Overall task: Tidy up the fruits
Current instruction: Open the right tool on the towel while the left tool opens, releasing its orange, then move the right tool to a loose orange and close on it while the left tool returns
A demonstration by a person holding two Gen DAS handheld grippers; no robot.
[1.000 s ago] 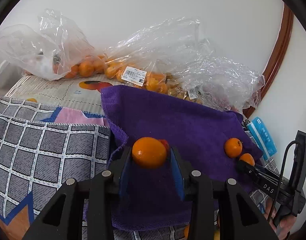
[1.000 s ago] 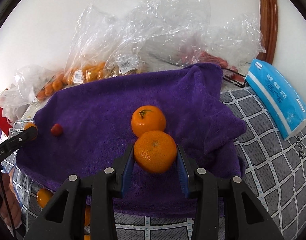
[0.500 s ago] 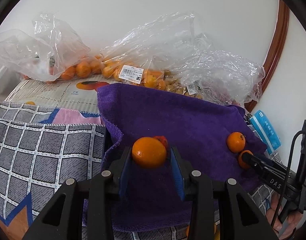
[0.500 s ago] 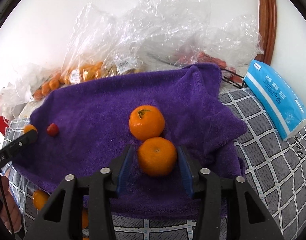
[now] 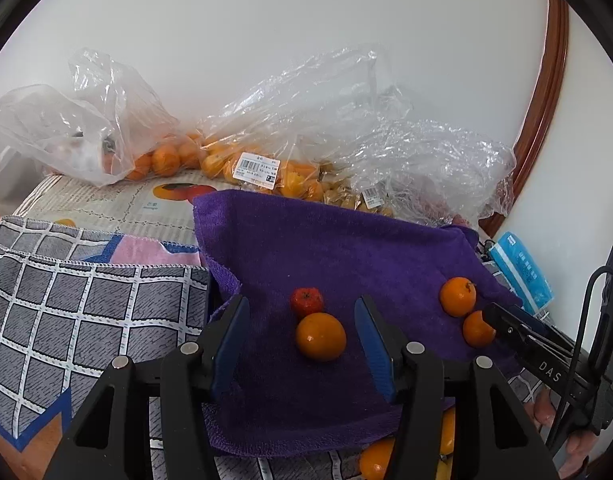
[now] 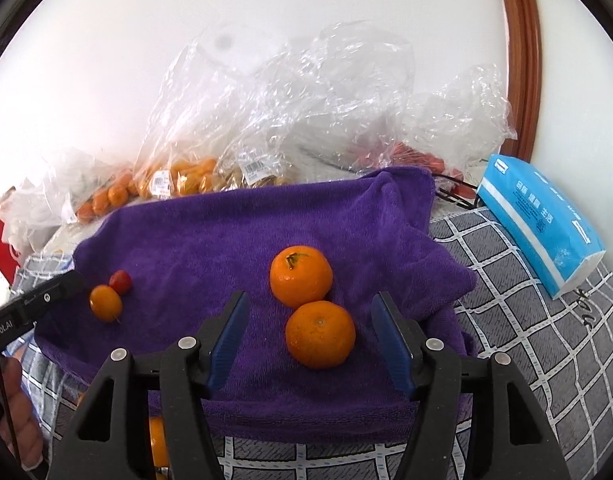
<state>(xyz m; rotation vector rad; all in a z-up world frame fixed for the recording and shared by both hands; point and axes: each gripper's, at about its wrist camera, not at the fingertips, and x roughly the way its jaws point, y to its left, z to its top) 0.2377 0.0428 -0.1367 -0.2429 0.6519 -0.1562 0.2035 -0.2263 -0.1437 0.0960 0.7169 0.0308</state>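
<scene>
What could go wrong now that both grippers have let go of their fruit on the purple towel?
1. The left gripper, its jaws just opened, still straddles the small orange; pulling back carelessly could knock it into the red fruit.
2. The right gripper, also just opened, brackets a mandarin touching the stemmed mandarin; a nudge may roll both.
3. The purple towel is rumpled, so round fruit may drift.

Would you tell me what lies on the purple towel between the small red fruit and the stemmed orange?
In the right wrist view, only bare purple towel lies between the small red fruit and the stemmed orange.
</scene>
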